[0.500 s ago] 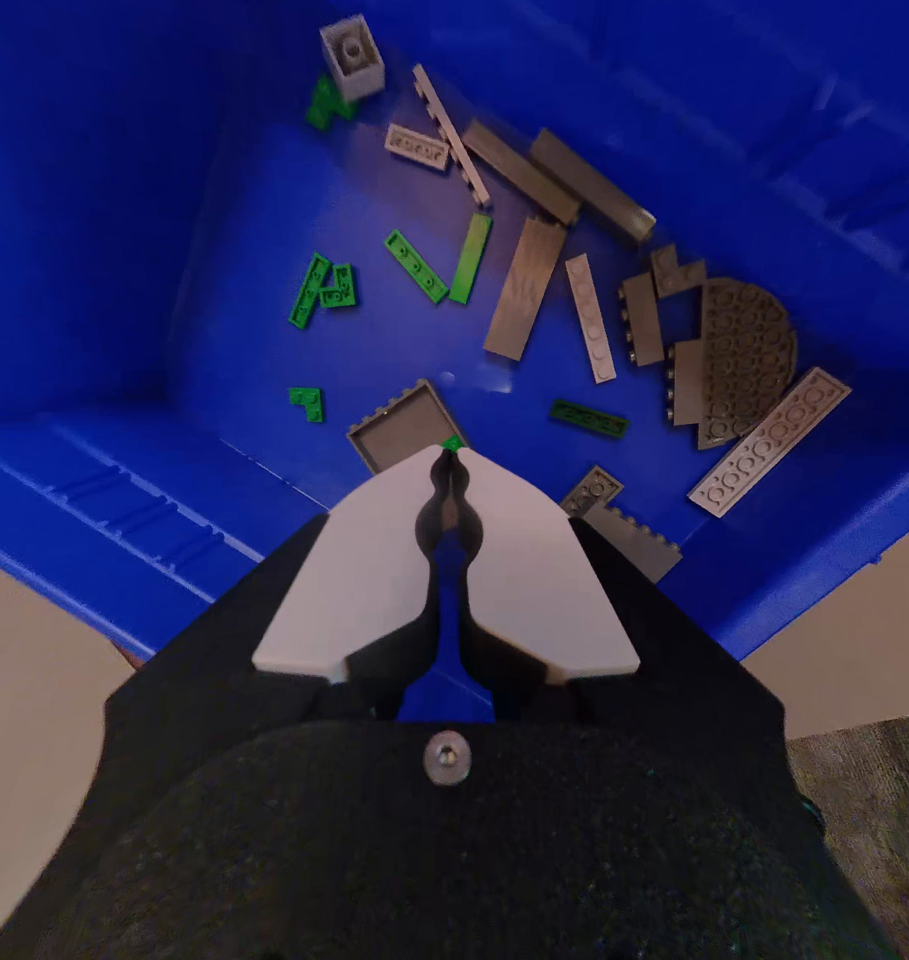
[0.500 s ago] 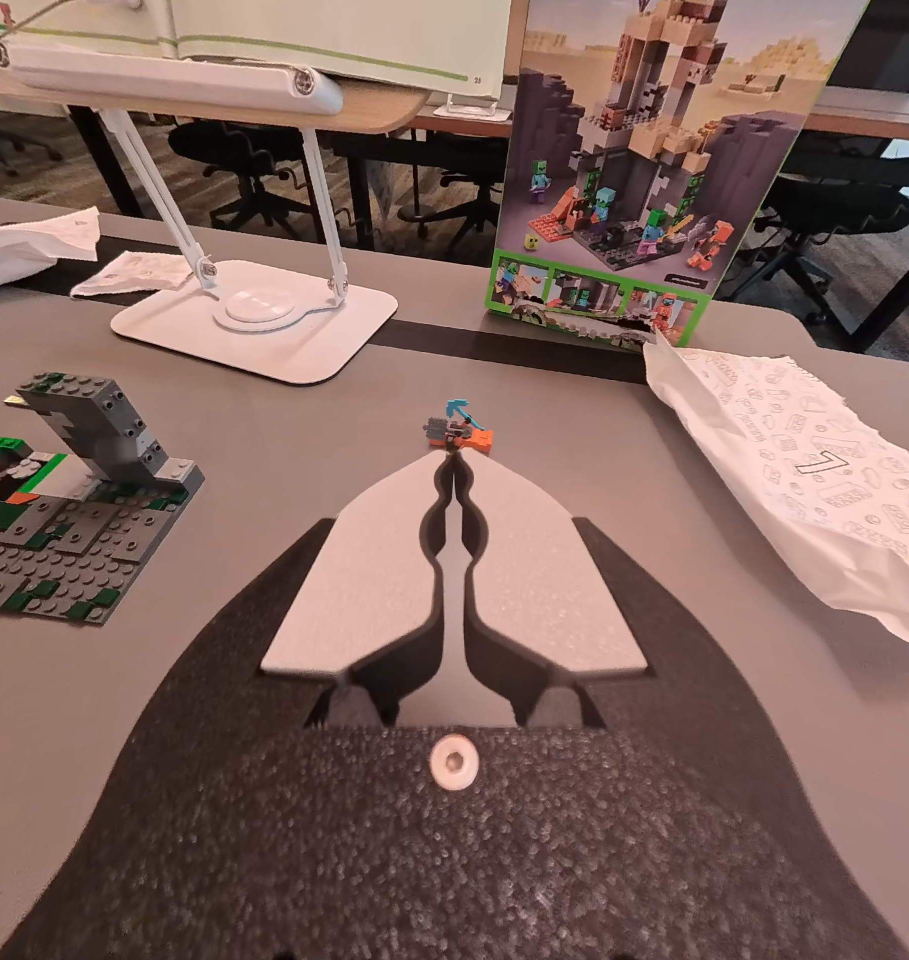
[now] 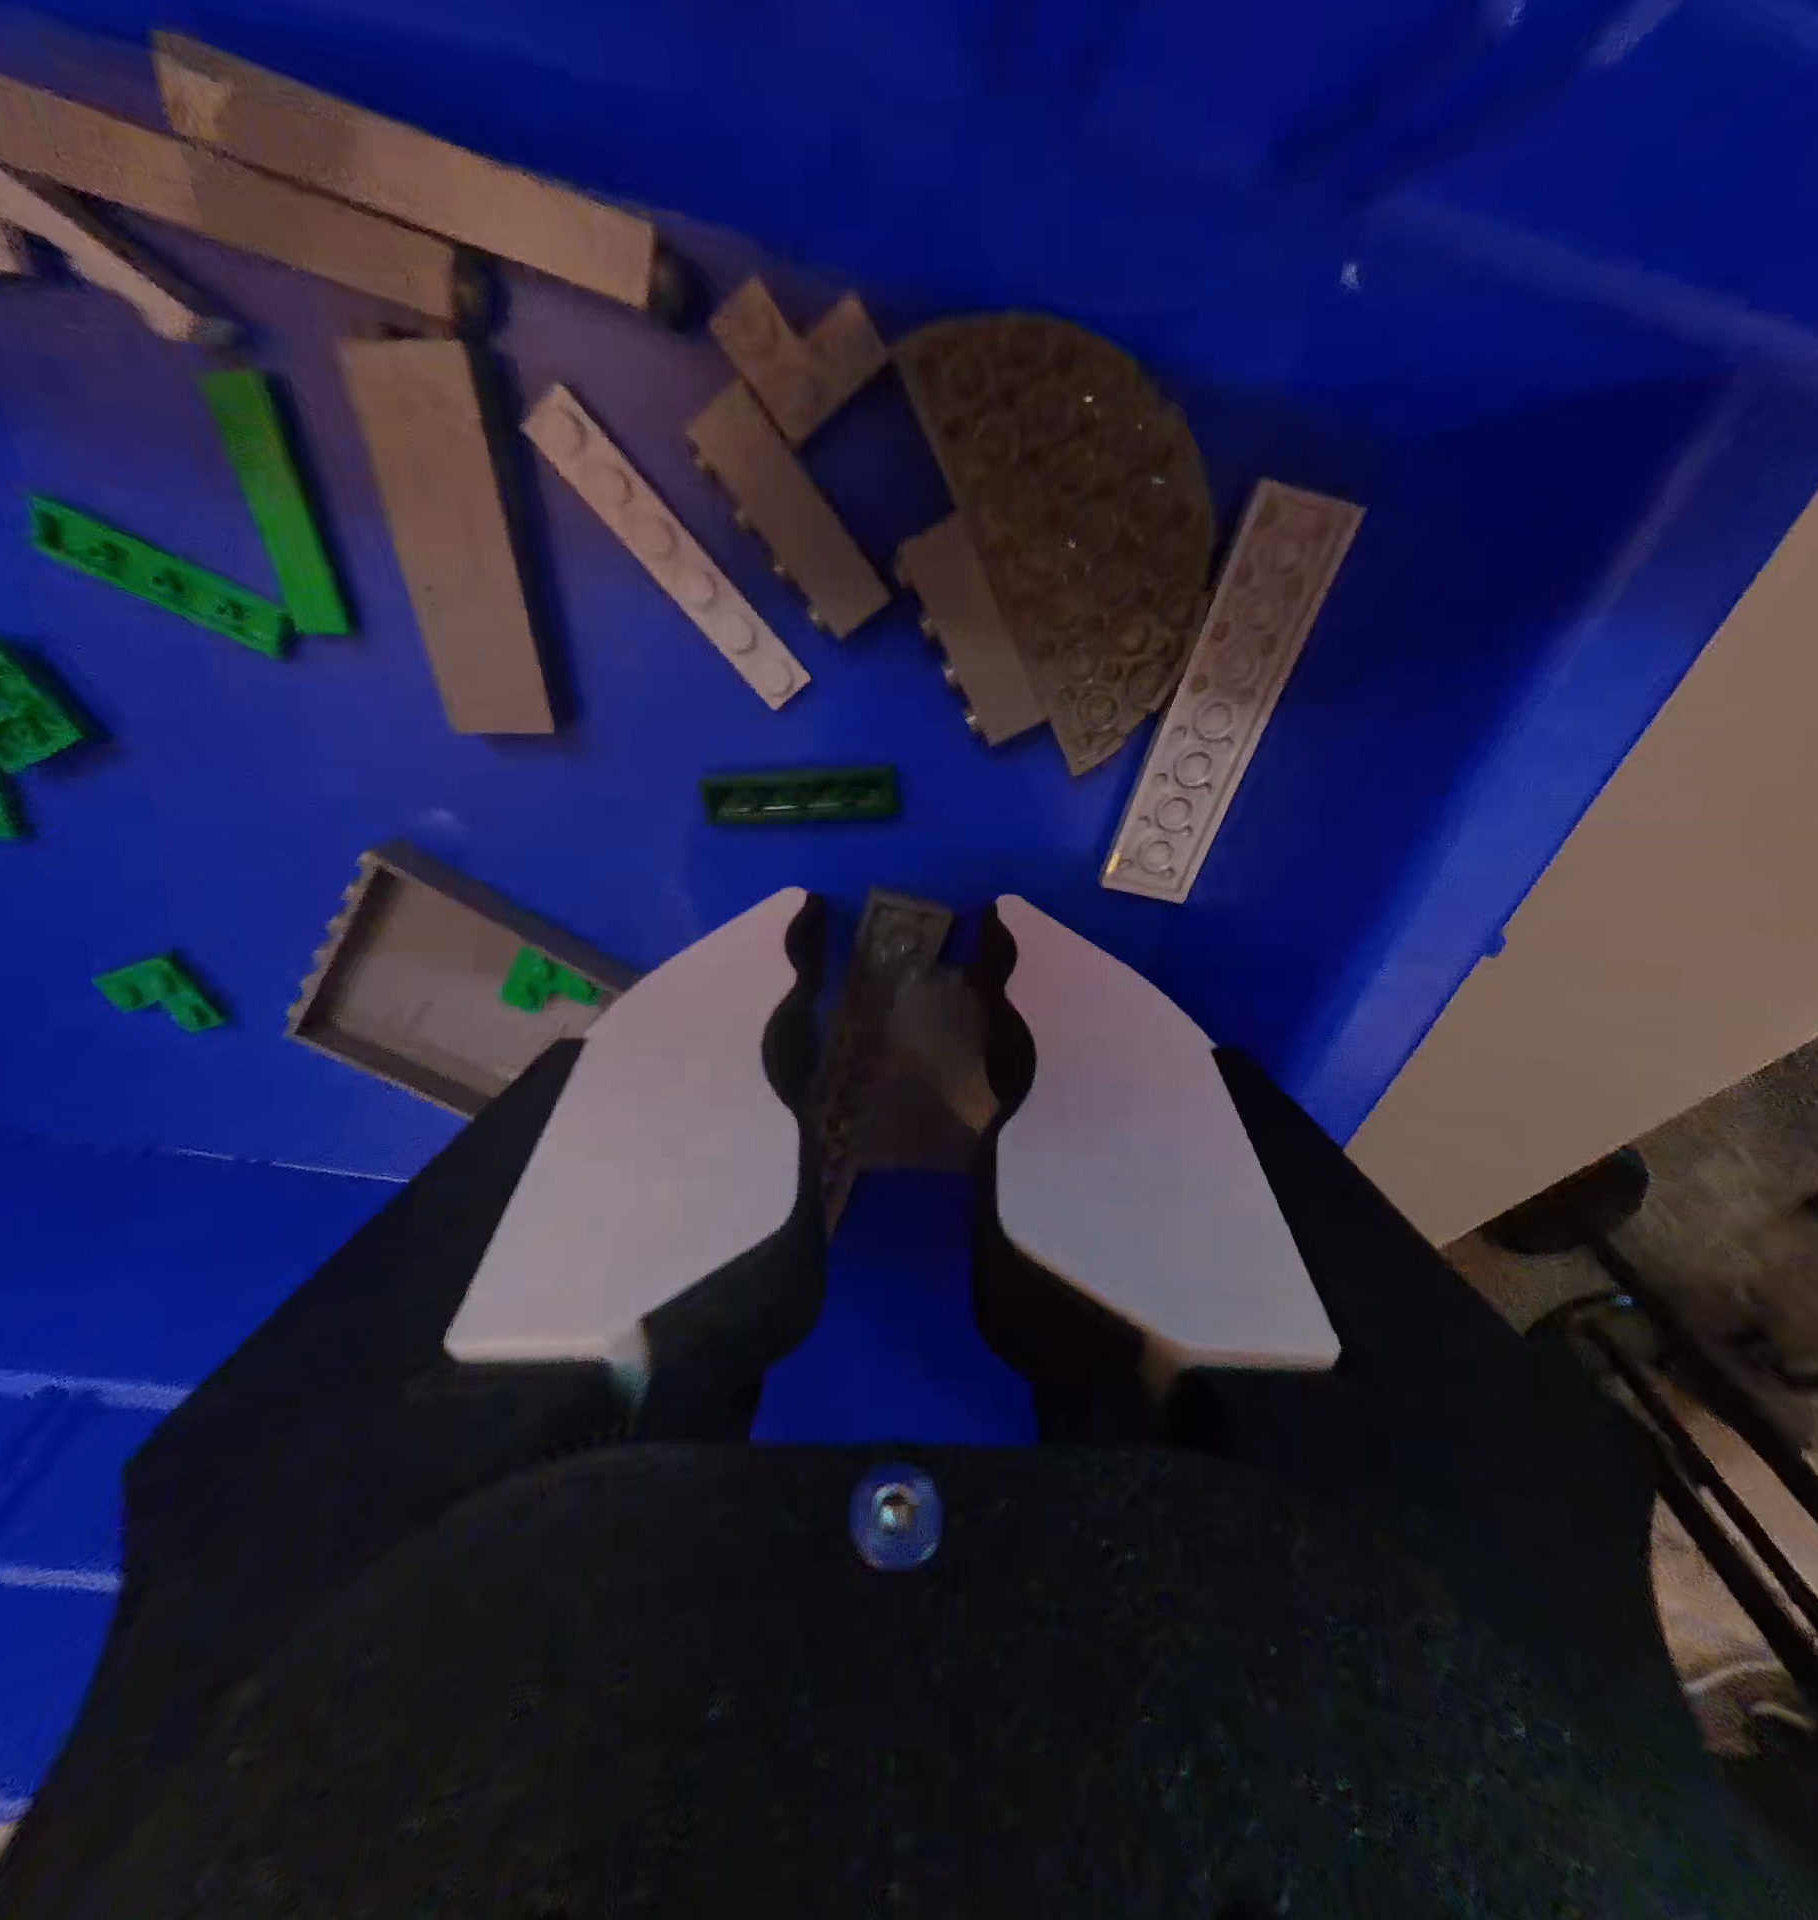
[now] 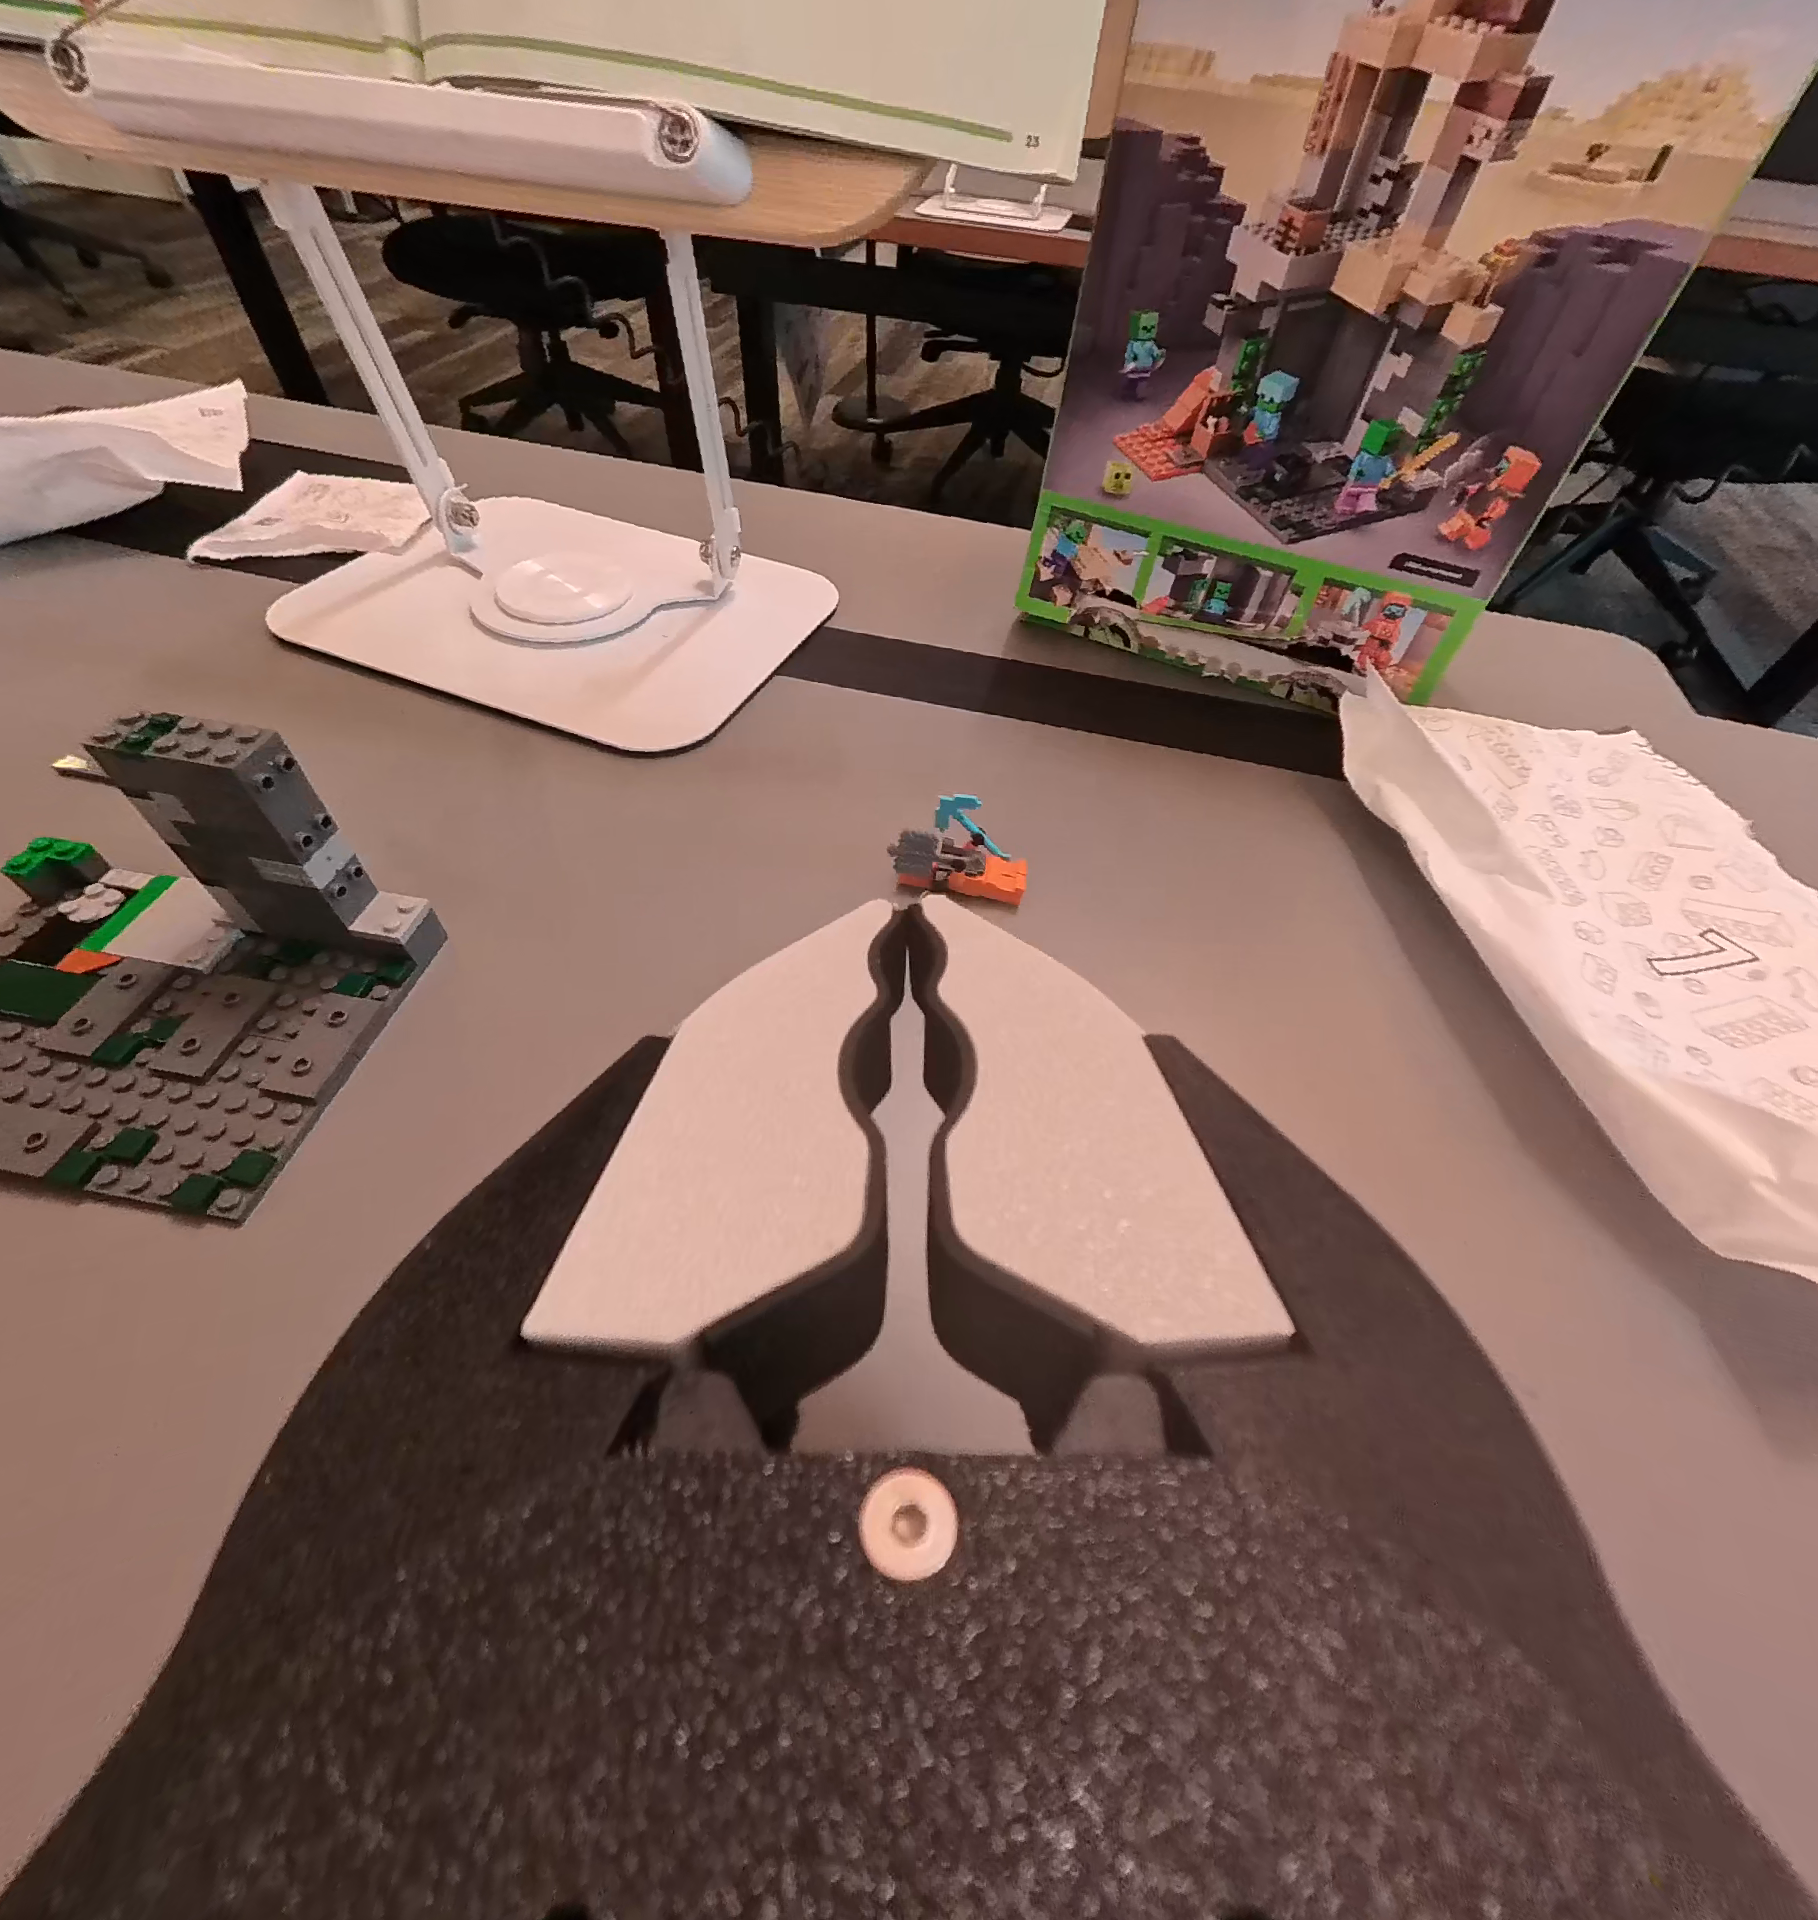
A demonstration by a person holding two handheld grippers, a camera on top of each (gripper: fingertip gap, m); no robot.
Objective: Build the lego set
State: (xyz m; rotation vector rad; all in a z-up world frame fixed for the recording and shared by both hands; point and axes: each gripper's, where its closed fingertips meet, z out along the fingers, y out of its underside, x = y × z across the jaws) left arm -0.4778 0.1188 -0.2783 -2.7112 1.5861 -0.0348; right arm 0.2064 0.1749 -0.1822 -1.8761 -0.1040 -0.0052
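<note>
Left wrist view | left claw [image 3: 900, 914] parted | dark grey plate [image 3: 889, 997] lengthwise between fingers

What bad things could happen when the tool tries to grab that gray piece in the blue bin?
The left tool is open around two dark gray pieces lying together, so it might pinch both, or one could slip out. The picture is blurry there, so its aim may be off. It could also bump the green piece nearby.

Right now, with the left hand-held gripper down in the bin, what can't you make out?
- Left wrist view: the dark grey plate between the open fingers; they hide its edges, so contact is unclear.
- Left wrist view: the long grey bricks, motion-blurred and cut off at the frame's left edge.
- Right wrist view: the build, clipped at the left edge.
</note>
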